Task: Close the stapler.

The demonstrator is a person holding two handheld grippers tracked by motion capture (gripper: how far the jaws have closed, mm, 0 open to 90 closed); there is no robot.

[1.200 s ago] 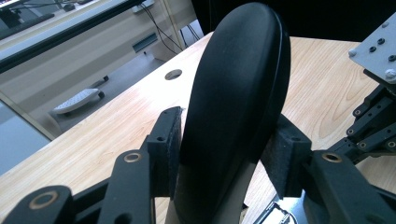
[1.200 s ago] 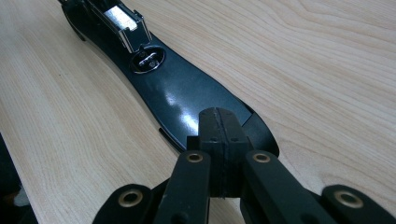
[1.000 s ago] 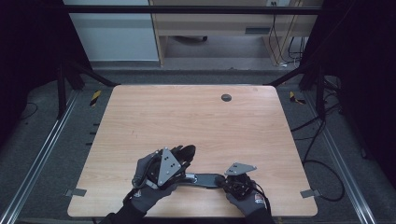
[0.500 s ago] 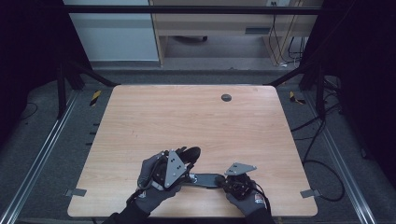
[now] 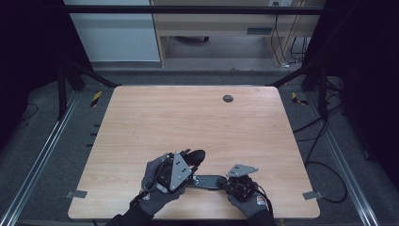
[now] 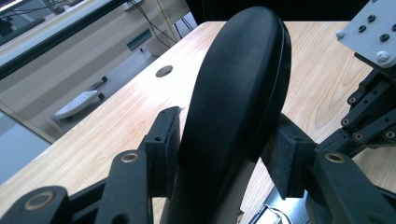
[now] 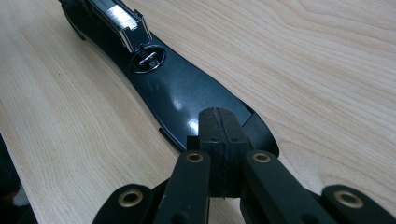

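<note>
A black stapler lies near the table's front edge, swung open. Its flat glossy base [image 5: 207, 181] [image 7: 182, 93] rests on the wood, and its rounded top arm [image 5: 195, 155] [image 6: 238, 93] is tilted upward. My left gripper [image 5: 190, 162] [image 6: 224, 149] is shut on that top arm, a pad against each side. My right gripper [image 5: 226, 184] [image 7: 219, 135] is shut with nothing between its jaws, its tips resting on the near end of the base. A metal staple channel [image 7: 116, 18] shows at the base's far end.
The wooden table [image 5: 188, 117] has a round dark cable hole [image 5: 227, 98] near its far edge. Cables [image 5: 324, 165] lie on the floor to the right. A desk [image 5: 216, 23] stands beyond the table.
My left gripper has shifted slightly to the right with the stapler's top arm in it. The right gripper has not moved.
</note>
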